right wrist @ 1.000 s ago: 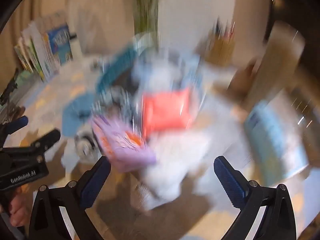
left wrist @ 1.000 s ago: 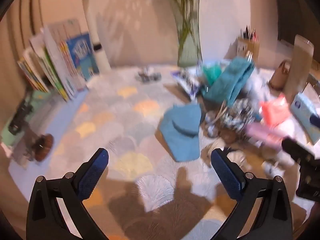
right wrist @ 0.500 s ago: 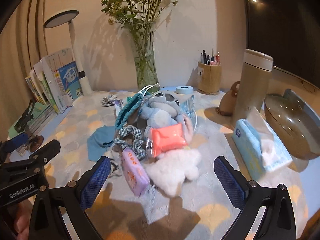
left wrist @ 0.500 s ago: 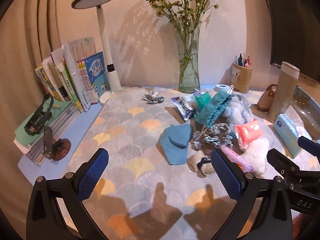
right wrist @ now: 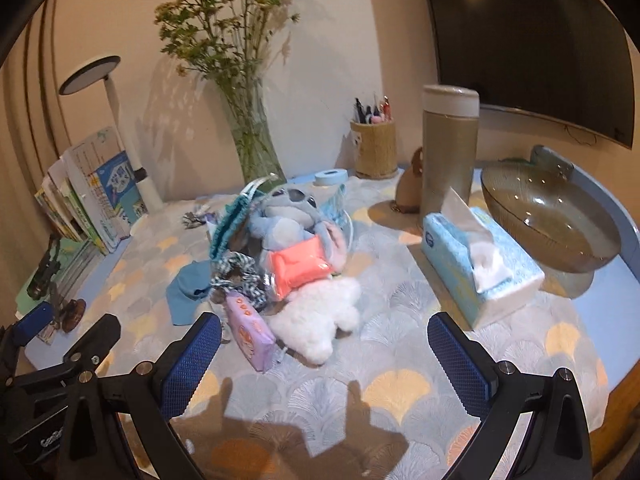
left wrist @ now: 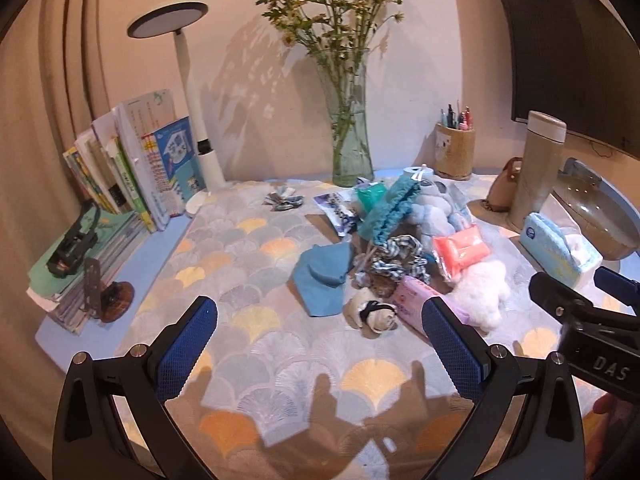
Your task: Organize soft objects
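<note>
Left wrist view has steadied: both grippers, left gripper [left wrist: 320, 330] and right gripper [right wrist: 324, 346], hover with jaws wide open and empty before the soft-toy pile [right wrist: 280, 256] mid-tabletop; sorting is not begun.

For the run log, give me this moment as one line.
left gripper: open, empty | right gripper: open, empty | soft pile: untouched on mat

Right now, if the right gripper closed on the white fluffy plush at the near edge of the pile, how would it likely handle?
The white fluffy plush looks soft and limp, so it would probably squash between the fingers and droop. It seems light for its bulk. The coral packet appears to rest on its far end and the purple tissue pack lies alongside, so lifting may disturb both.
</note>
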{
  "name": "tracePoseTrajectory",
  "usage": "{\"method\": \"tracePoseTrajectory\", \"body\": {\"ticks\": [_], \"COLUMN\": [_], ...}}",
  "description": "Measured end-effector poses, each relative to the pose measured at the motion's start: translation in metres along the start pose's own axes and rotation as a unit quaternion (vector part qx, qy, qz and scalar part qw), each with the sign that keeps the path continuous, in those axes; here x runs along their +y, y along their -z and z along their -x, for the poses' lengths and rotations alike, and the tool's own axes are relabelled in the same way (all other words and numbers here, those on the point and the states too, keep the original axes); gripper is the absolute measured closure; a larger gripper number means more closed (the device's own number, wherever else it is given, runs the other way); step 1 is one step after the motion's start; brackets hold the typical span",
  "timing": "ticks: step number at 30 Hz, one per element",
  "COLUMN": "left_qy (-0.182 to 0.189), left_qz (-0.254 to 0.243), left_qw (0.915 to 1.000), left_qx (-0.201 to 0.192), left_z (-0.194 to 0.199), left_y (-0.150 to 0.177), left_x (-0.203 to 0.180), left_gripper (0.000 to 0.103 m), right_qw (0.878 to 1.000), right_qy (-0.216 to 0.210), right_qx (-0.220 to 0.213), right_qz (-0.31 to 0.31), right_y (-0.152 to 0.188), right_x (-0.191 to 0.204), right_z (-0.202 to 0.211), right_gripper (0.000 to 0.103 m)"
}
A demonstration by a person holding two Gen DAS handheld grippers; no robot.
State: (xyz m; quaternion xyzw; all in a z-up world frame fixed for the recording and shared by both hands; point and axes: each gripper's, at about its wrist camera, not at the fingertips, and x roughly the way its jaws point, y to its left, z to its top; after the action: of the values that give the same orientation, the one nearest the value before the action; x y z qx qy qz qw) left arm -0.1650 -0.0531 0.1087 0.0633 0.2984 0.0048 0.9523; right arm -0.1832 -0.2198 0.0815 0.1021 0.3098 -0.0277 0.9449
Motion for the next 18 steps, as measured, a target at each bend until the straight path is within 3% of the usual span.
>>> {"method": "tracePoseTrajectory", "body": {"ticks": [11,18], "left_qy": [0.017,0.01], "left_qz": [0.018,0.016], "left_qw": [0.9995,0.9996], "left_qx": [0.02,0.02], "left_z": [-0.021,-0.015], "left_y": [0.011,0.01], "left_x": [0.001,0.005], "left_gripper": [0.001,0.001], "right_qw": [0.997,0.997], "right_qy": [0.066,0.069], "right_qx": [0.005,0.006], "right_qz": [0.025,0.024], "right_y": [0.01,0.01], "right_x": [0.009,0.012], "right_z": [-0.012,-0.008], "right_gripper": [0.0,0.0]}}
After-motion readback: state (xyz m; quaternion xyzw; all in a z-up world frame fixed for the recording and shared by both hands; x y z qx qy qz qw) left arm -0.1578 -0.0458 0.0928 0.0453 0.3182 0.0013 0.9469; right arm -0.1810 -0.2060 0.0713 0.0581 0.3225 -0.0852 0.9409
